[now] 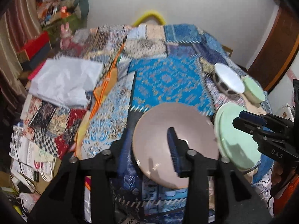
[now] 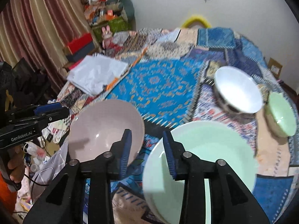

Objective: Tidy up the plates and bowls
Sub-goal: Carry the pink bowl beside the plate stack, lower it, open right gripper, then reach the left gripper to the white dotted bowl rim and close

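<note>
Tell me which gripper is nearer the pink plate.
Left. The left gripper sits directly over the pink plate, jaws open at its near rim; the right gripper hangs beside it, over the green plate.

A bed covered by a patchwork quilt (image 2: 158, 85) of blue, orange and red printed patches carries the dishes. On it lie a pale pink plate (image 2: 104, 128), a mint-green plate (image 2: 214, 149) just beside it, a white bowl with a dark patterned outside (image 2: 239, 89), a small green bowl (image 2: 282, 115) and crumpled white paper (image 2: 97, 72).
</note>
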`<act>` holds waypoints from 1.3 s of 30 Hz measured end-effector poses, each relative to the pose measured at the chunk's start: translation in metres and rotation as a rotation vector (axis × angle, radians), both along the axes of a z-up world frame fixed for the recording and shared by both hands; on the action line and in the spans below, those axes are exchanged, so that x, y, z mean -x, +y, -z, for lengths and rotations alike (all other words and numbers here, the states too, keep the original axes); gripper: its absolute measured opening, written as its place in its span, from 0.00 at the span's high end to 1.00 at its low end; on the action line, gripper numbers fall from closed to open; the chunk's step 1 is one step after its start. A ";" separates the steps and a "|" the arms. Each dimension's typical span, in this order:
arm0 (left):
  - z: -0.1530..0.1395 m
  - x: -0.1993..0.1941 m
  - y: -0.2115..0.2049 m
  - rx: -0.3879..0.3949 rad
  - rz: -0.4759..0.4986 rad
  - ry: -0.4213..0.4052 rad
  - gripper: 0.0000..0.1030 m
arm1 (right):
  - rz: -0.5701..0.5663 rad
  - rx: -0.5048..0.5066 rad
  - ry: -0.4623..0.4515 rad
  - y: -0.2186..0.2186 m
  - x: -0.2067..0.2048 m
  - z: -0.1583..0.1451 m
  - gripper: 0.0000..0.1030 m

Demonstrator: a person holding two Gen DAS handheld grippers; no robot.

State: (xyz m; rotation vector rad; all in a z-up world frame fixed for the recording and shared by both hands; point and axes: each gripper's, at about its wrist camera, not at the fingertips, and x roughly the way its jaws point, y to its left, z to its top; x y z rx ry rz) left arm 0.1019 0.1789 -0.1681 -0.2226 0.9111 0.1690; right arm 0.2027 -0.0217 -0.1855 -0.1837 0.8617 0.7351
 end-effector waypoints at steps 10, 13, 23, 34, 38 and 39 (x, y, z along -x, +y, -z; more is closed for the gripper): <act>-0.057 -0.018 -0.056 -0.038 0.095 -0.131 0.19 | 0.125 -0.056 -0.147 -0.061 -0.007 -0.041 0.40; -0.067 -0.032 -0.072 -0.053 0.122 -0.153 0.14 | 0.167 -0.062 -0.168 -0.079 -0.014 -0.048 0.38; -0.069 -0.099 -0.114 -0.052 0.180 -0.143 0.10 | 0.279 -0.074 -0.178 -0.128 -0.051 -0.048 0.30; -0.034 -0.182 -0.133 -0.071 0.207 -0.102 0.10 | 0.329 -0.086 -0.088 -0.139 -0.110 -0.015 0.30; -0.013 -0.214 -0.137 -0.055 0.215 -0.056 0.09 | 0.333 -0.094 -0.046 -0.137 -0.129 -0.002 0.30; -0.009 -0.219 -0.138 -0.056 0.218 -0.047 0.10 | 0.334 -0.094 -0.040 -0.137 -0.133 0.001 0.31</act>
